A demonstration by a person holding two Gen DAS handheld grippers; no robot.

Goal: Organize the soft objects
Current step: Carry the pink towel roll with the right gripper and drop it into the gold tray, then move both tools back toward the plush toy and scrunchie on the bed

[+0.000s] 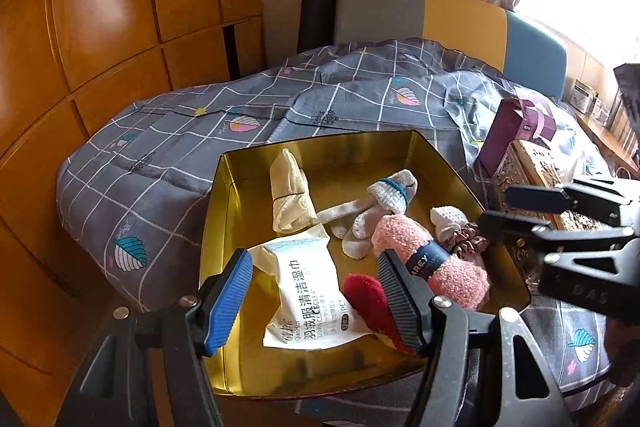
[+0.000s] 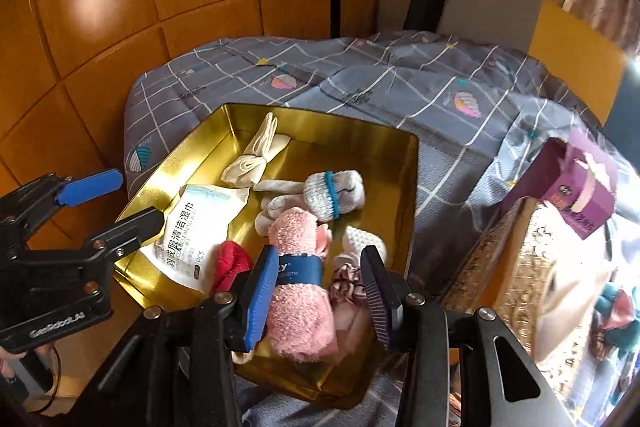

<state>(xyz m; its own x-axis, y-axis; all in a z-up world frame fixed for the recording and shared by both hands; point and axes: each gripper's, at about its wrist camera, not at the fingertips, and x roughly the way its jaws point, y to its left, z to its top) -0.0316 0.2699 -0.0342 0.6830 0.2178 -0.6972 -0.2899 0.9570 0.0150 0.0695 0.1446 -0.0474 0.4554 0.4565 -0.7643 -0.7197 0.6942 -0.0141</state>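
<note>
A gold tin box point(image 1: 224, 219) point(image 2: 404, 187) sits on the bed. It holds a rolled pink towel point(image 1: 440, 263) point(image 2: 300, 291), a white wipes packet point(image 1: 308, 291) point(image 2: 192, 227), a red cloth point(image 1: 368, 295) point(image 2: 230, 259), grey socks point(image 1: 392, 191) point(image 2: 332, 191), a cream sock point(image 1: 288, 191) point(image 2: 256, 155), a white knit piece point(image 1: 448, 219) point(image 2: 364, 239) and a pink scrunchie point(image 1: 468, 243) point(image 2: 348, 283). My left gripper point(image 1: 316, 295) is open above the packet. My right gripper point(image 2: 320, 295) is open with its jaws either side of the towel and scrunchie, apart from them.
A grey checked quilt point(image 1: 240, 115) point(image 2: 440, 95) covers the bed. A carved wooden box point(image 1: 532, 163) point(image 2: 516, 267) and a purple carton point(image 1: 516, 127) point(image 2: 576, 195) lie to the right of the tin. Wooden wardrobe panels point(image 1: 100, 7) stand at the left.
</note>
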